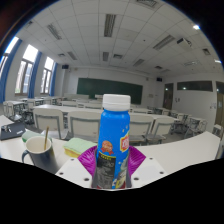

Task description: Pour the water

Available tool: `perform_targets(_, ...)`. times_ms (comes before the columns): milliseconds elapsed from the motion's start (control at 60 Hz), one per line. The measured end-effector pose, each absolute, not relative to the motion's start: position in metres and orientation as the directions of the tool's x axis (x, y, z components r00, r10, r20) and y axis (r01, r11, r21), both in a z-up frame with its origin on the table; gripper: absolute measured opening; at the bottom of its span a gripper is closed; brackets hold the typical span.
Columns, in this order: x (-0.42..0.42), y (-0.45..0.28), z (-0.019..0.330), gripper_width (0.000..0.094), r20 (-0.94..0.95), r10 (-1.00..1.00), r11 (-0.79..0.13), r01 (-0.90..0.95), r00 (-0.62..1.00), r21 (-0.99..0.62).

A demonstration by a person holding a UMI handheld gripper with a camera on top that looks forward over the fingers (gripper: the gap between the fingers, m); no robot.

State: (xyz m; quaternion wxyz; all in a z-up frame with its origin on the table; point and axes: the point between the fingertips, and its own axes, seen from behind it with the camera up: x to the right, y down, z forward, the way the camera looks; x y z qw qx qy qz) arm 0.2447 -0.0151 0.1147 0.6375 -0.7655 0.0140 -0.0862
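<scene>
While the gripper (113,168) points across a classroom, its two fingers are closed narrowly on a tall blue plastic bottle (114,138) with a white cap and an orange label, which stands upright between them. The magenta pads (90,160) press against the bottle's lower sides, one at either side. Whether the bottle's base rests on anything cannot be seen, as the bottom of it is hidden. To the left of the bottle, a little apart from it, a dark-sided mug (38,151) with a pale inside stands on a white desk (180,150). Between mug and bottle lies a flat yellow-green sheet (78,147) on the same desk. Beyond the bottle stand rows of desks with chairs, and a dark green chalkboard (110,89) hangs on the far wall behind it.
</scene>
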Motion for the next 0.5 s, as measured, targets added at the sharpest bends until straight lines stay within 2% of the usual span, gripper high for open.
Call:
perform_targets(17, 0.246, -0.019, 0.110, 0.0387, 0.110, -0.126, -0.195, 0.084, 0.986, -0.977)
perform_targets(50, 0.250, -0.023, 0.120, 0.0384, 0.088, -0.137, -0.155, 0.066, 0.987, -0.986)
perform_targets(100, 0.269, -0.040, 0.115, 0.0384, 0.042, -0.144, -0.147, 0.020, 0.989, -0.989)
perform_targets(183, 0.270, -0.030, 0.116, 0.0420, 0.013, -0.141, -0.152, -0.008, 0.990, -0.988)
perform_targets(283, 0.269, -0.035, 0.122, 0.0595, 0.065, -0.121, -0.203, 0.040, 0.991, -0.978)
perform_targets(300, 0.266, -0.032, 0.114, 0.0637, 0.077, -0.130, -0.212, 0.048, 0.989, -0.976)
perform_targets(350, 0.269, -0.035, 0.117, 0.0845, 0.117, -0.143, -0.238, 0.080, 0.983, -0.968)
perform_targets(367, 0.271, -0.038, 0.119, 0.0866, 0.124, -0.151, -0.241, 0.085, 0.981, -0.967)
perform_targets(400, 0.272, -0.044, 0.124, 0.0824, 0.132, -0.162, -0.241, 0.090, 0.978, -0.966)
perform_targets(500, 0.269, -0.074, 0.126, 0.0856, 0.128, -0.159, -0.259, 0.084, 0.979, -0.962)
